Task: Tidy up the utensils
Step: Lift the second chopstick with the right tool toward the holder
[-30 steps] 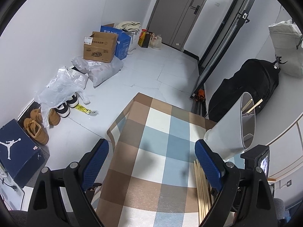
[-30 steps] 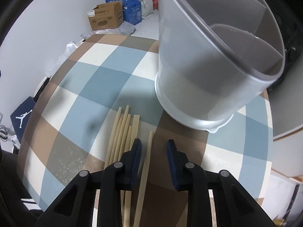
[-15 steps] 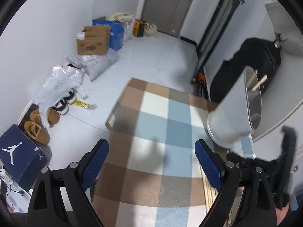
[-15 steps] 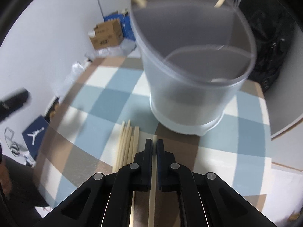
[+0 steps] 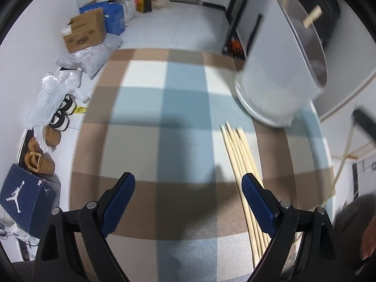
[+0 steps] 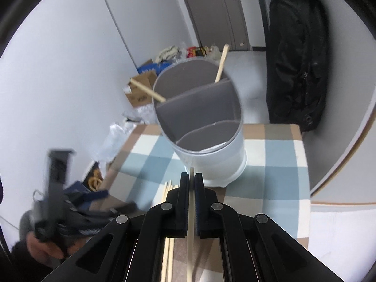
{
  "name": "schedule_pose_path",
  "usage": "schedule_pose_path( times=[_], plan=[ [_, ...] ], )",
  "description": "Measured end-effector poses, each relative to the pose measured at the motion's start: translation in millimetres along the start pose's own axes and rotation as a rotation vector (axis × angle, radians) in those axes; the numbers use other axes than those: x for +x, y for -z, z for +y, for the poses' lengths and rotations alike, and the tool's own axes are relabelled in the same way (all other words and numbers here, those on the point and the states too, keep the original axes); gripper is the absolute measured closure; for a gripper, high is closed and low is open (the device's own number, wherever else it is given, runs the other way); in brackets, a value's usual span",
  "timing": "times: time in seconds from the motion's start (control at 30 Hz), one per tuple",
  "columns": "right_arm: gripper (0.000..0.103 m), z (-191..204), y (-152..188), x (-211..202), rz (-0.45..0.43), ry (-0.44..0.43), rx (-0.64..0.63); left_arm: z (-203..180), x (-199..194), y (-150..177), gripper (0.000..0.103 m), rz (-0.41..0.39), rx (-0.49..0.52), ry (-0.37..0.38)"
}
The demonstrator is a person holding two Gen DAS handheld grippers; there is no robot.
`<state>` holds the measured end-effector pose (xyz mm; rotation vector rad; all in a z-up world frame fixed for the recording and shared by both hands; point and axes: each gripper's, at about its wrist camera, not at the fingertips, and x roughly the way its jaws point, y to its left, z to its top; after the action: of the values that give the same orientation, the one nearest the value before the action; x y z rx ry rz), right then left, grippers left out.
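Right tongs point(image 6: 191, 180) tight on one chopstick point(image 6: 190, 213); left tongs point(image 5: 188, 188) wide, empty; two chopsticks point(image 6: 221, 64) in holder point(image 6: 218, 155).

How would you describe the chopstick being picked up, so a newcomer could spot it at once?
On the checked tablecloth, just before the white divided holder, pale chopsticks lie bundled. The picked chopstick is the single one clamped between the right tongs, raised off the cloth.

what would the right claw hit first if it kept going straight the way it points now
Most likely the white plastic divided utensil holder, at its near lower wall. The right claw, shut on a single pale wooden chopstick, points straight at it, though depth is hard to judge.
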<state>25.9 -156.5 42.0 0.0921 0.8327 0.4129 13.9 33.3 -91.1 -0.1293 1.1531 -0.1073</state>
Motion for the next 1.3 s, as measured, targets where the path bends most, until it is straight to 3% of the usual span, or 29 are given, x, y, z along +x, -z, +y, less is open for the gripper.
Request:
schedule_pose_path(
  times=[0.33,0.67,1.17,1.3],
  plan=[
    [0.1,-33,3,-27,-0.104,-0.077,0.077,-22,16,10,0.013,0.091,0.072,-0.079],
    [0.1,-44,4,-38,-0.14,-0.119,0.111,-18,17,11,0.014,0.098,0.011,-0.088],
    [0.1,-48,6,-42,-0.15,-0.147,0.126,-30,20,11,0.015,0.082,0.085,-0.139],
    [0.1,-47,7,-43,-0.156,-0.142,0.12,-24,12,8,0.015,0.055,0.044,-0.095]
  ],
)
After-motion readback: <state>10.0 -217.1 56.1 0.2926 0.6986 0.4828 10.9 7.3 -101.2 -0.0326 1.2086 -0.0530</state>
